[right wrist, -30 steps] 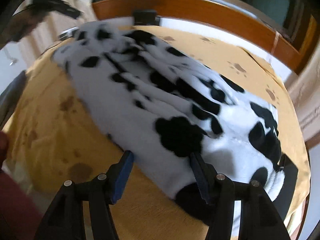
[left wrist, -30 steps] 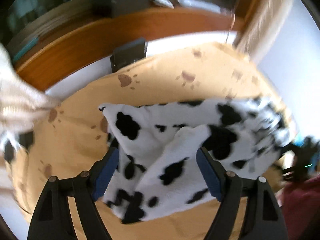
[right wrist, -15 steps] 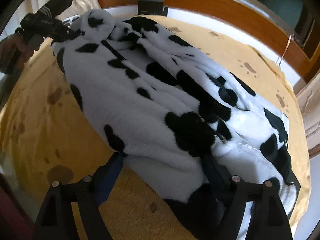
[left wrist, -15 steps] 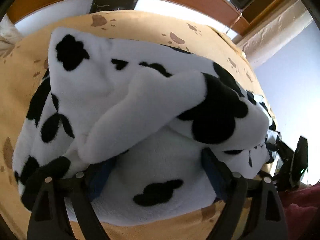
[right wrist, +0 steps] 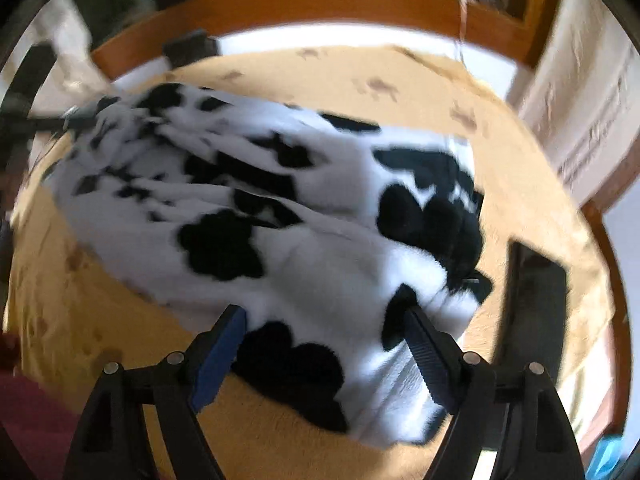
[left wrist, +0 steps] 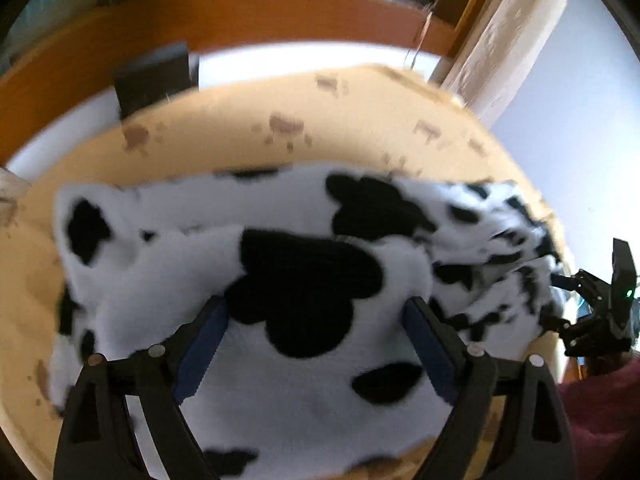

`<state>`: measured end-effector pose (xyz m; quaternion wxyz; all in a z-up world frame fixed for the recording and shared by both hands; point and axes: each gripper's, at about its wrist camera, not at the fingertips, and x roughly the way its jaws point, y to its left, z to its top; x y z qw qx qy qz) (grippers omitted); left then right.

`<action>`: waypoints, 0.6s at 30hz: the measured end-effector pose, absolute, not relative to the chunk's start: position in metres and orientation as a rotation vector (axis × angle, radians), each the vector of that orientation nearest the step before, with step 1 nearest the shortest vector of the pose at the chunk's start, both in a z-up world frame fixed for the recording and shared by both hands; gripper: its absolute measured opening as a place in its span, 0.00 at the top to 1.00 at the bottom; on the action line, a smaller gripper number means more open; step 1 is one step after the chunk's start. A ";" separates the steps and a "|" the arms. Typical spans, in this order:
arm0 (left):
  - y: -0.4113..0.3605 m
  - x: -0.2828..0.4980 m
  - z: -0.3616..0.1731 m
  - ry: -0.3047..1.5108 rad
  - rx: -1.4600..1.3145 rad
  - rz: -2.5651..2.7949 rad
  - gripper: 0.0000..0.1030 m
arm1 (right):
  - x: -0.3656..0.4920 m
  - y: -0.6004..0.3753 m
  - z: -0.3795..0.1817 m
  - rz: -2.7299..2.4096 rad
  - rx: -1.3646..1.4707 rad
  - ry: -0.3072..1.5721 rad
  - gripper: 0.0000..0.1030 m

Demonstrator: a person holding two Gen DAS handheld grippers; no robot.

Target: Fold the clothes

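On a bed spread with a tan fleece blanket printed with brown paw marks (left wrist: pixel 224 152), framed by an orange wooden bed frame (left wrist: pixel 248 20), a white plush garment with black cow-like patches (left wrist: pixel 304 264) lies bunched across the middle of the cover. The left gripper (left wrist: pixel 316 320) hangs over one end of the garment, its blue-padded jaws wide and opening, fleece between them but neither pad pressing. The right gripper (right wrist: pixel 324 324) stands at the other end, jaws spread wide over the hem, pads not clamped on it. A dark flat rectangular object (right wrist: pixel 532 308) lies on the blanket just beside the garment, and a black box-shaped object (left wrist: pixel 154 76) sits at the bed's far edge. No writing or label can be read; both views are blurred
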<state>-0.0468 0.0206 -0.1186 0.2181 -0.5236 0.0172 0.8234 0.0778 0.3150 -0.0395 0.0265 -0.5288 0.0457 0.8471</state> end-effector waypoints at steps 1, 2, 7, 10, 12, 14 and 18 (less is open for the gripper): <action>0.023 -0.045 -0.122 0.067 -1.440 2.289 0.07 | 0.074 0.319 -0.042 2.617 -1.620 0.165 0.20; 0.025 -0.045 -0.124 0.089 -1.426 2.297 0.03 | 0.071 0.321 -0.043 2.616 -1.609 0.172 0.20; 0.047 -0.030 -0.129 0.360 -1.409 2.328 0.00 | 0.070 0.319 -0.034 2.578 -1.610 0.147 0.20; 0.046 -0.025 -0.127 0.353 -1.405 2.323 0.00 | 0.072 0.306 -0.015 2.605 -1.532 -0.009 0.20; 0.043 -0.027 -0.127 0.327 -1.402 2.329 0.00 | 0.065 0.304 -0.022 2.577 -1.589 -0.063 0.20; 0.045 -0.029 -0.129 0.333 -1.401 2.336 0.00 | 0.059 0.313 -0.038 2.581 -1.623 -0.002 0.18; 0.049 -0.029 -0.126 0.341 -1.415 2.352 0.00 | 0.053 0.321 -0.050 2.599 -1.676 0.029 0.15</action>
